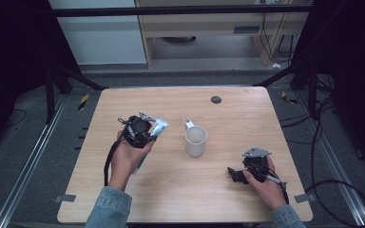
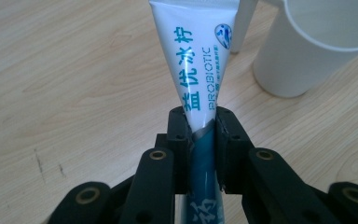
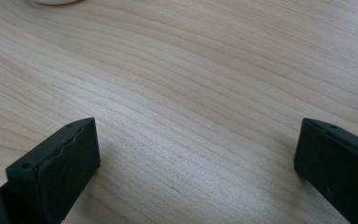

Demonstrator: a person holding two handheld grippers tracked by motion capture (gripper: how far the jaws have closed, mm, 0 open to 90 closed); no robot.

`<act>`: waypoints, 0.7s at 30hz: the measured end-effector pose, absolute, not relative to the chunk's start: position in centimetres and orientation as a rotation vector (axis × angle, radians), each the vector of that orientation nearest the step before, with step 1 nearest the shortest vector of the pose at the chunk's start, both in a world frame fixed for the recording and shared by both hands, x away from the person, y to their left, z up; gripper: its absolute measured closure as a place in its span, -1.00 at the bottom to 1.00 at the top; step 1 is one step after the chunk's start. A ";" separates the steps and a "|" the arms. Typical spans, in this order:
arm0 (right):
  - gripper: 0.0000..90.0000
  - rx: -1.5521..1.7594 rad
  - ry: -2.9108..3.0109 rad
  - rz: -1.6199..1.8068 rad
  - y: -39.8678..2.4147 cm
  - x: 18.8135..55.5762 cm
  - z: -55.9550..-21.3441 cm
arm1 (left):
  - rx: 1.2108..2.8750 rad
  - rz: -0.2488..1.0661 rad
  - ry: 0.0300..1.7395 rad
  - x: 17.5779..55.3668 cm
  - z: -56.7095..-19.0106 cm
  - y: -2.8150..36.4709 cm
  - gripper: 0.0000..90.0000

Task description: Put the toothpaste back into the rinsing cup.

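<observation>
My left gripper (image 1: pixel 148 134) is shut on a white and teal toothpaste tube (image 2: pixel 194 70), held off the table left of a white mug (image 1: pixel 195 140). In the left gripper view the black jaws pinch the tube near its teal lower part, its flat crimped end points away from me, and the white mug (image 2: pixel 307 46) stands at the upper right. Toward the table's right front, my right gripper (image 1: pixel 235 174) rests low over the wood, held by a hand. The right gripper view shows its fingertips (image 3: pixel 58 163) far apart with bare wood between them.
The wooden table (image 1: pixel 123 190) has a small dark round disc (image 1: pixel 216 99) near its far edge. Beyond it are a pale cabinet and cables on the floor. Metal rails run along both sides.
</observation>
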State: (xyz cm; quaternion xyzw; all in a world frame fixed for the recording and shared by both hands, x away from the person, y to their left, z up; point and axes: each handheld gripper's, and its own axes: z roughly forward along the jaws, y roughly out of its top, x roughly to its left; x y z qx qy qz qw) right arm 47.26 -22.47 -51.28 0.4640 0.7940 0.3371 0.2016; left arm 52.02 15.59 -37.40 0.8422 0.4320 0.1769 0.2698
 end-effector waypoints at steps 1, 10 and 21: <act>-0.99 1.296 2.218 0.942 -22.5 47.3 -51.3 | 2.260 0.473 1.160 52.1 -37.2 15.4 0.72; -0.99 1.296 2.218 0.941 -22.5 47.3 -51.3 | 2.241 0.494 1.073 51.7 -34.9 13.5 0.73; -0.99 1.296 2.218 0.941 -22.5 47.3 -51.3 | 2.216 0.496 1.016 51.9 -33.2 11.5 0.73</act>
